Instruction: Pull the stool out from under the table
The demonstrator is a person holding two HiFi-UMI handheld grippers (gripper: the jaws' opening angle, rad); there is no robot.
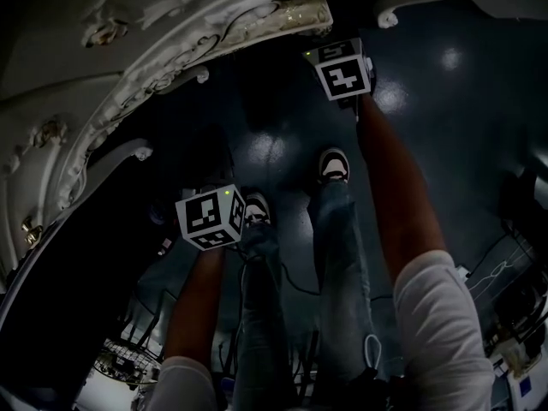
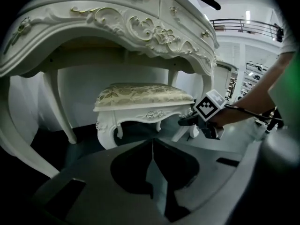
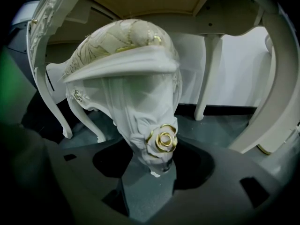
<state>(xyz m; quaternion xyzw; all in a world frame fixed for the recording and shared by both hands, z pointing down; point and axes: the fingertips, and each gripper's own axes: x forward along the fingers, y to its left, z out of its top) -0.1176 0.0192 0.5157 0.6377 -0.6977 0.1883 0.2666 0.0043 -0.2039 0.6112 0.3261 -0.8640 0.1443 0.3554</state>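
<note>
Under the tabletop (image 2: 140, 27), the right claw (image 3: 151, 158) clamps the stool leg (image 3: 150, 121); the left claw (image 2: 152, 146) is closed and empty.

The stool (image 2: 140, 108) is showing smooth, satin white paint, with a gilt rose (image 3: 164, 139) on one leg. Its seat (image 2: 143, 93) is wearing cream-and-gold brocade cloth. At twelve o'clock of it, the carved table (image 2: 140, 27) is gleaming white and gilt too. The floor (image 1: 282, 157) is shining glossy dark.
</note>
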